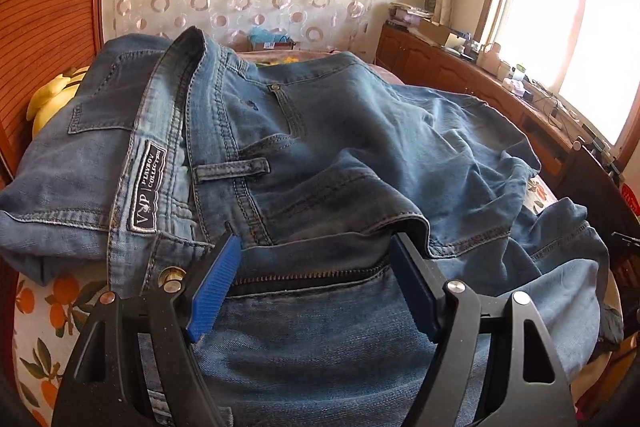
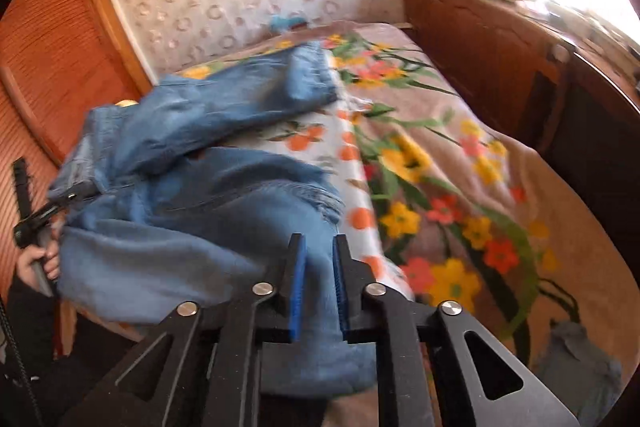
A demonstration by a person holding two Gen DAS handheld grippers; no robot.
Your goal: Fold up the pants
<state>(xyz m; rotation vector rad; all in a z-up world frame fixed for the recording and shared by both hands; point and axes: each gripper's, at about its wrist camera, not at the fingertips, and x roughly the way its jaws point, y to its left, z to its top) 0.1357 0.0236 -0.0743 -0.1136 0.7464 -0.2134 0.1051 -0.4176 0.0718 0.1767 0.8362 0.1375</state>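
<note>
Crumpled blue jeans (image 1: 340,155) lie on the bed, waistband and its dark label (image 1: 146,187) to the left. My left gripper (image 1: 316,247) stands wide open just above the crotch, one blue pad on each side of the open zip (image 1: 312,277), and nothing is pinched. In the right wrist view the jeans (image 2: 192,195) sprawl at the left, one leg reaching towards the wall. My right gripper (image 2: 319,241) hovers over the near leg with a narrow gap between its pads. Denim shows through the gap from below, and the pads do not press on it.
The flowered bed cover (image 2: 440,167) spreads to the right of the jeans. A wooden cabinet (image 2: 500,47) runs along the bed's right side under a bright window. A louvred wooden door (image 2: 48,59) is at the left. A person's hand (image 2: 38,263) grips a handle there.
</note>
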